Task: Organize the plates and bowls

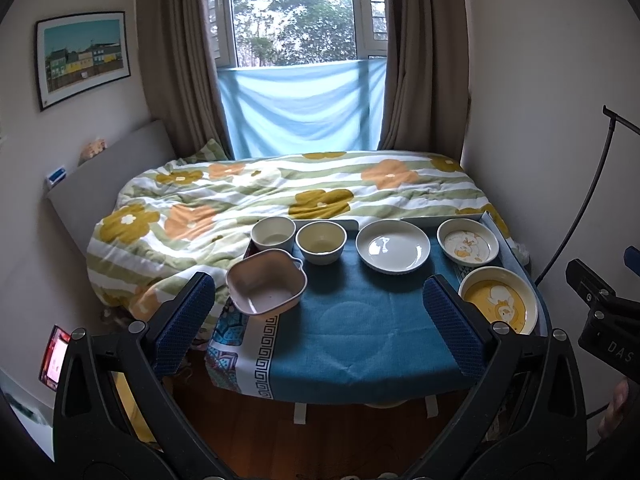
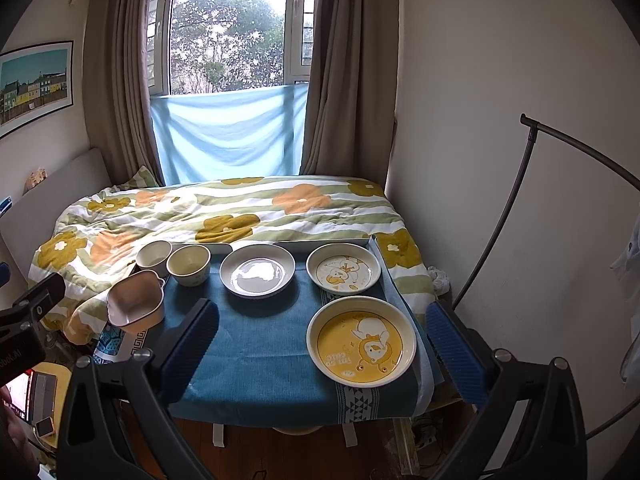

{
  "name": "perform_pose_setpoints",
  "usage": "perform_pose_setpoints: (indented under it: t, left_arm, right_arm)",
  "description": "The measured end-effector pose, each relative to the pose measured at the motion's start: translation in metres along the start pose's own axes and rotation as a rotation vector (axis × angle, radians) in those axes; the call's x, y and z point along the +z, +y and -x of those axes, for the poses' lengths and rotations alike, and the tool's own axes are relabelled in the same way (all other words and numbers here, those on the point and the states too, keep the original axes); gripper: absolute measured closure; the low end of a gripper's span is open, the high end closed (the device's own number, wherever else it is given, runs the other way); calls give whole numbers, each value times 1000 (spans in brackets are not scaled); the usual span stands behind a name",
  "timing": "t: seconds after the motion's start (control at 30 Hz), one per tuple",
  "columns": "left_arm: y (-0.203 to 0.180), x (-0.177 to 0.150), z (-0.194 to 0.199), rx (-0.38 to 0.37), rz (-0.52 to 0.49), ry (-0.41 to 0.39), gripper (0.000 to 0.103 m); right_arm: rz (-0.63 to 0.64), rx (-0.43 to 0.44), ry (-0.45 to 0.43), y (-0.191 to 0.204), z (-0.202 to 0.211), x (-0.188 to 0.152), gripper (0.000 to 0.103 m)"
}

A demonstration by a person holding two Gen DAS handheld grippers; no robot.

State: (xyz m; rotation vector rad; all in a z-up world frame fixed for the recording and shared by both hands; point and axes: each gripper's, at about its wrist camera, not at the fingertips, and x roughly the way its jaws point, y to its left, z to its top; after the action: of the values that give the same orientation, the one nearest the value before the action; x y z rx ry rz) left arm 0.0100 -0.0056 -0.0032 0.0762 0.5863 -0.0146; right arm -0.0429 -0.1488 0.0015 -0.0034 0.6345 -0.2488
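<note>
Blue-clothed table [image 2: 256, 356] is carrying everything unsorted: pink square bowl [image 1: 266, 282] sitting at left edge, two cream bowls [image 1: 321, 242] at far-left corner, white plate [image 1: 393, 249] mid-far edge, duck plates [image 2: 361, 340] along right edge. Both hand-held grippers, left [image 1: 320, 320] and right [image 2: 322, 354], are hovering spread, empty; no stacking done.

Blue-clothed table [image 2: 256, 360] bearing bowls [image 2: 189, 265], plates [image 2: 362, 340].

Handheld two-finger grippers, wrist views.
Black frames with silver screws; fingers [image 1: 186, 320] carry blue ribbed pads [image 2: 456, 350].

Framed picture [image 2: 34, 84] cut off left
</note>
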Motion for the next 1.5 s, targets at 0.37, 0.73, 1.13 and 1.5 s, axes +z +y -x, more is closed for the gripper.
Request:
perform_pose_setpoints:
  t: [0.37,0.73,1.13,1.5]
  left_arm:
    - [0,0,0,0,1,-3,0]
    - [0,0,0,0,0,-3,0]
    - [1,1,2,-7,-3,-6,0]
    - [-33,7,-45,-127,-51,117,0]
  right_arm:
    - [0,0,-1,0,0,0,0]
    - [1,1,0,0,0,1,0]
    - [0,4,-7,1,2,1,0]
    - [-61,17,83,-38,-19,-10,0]
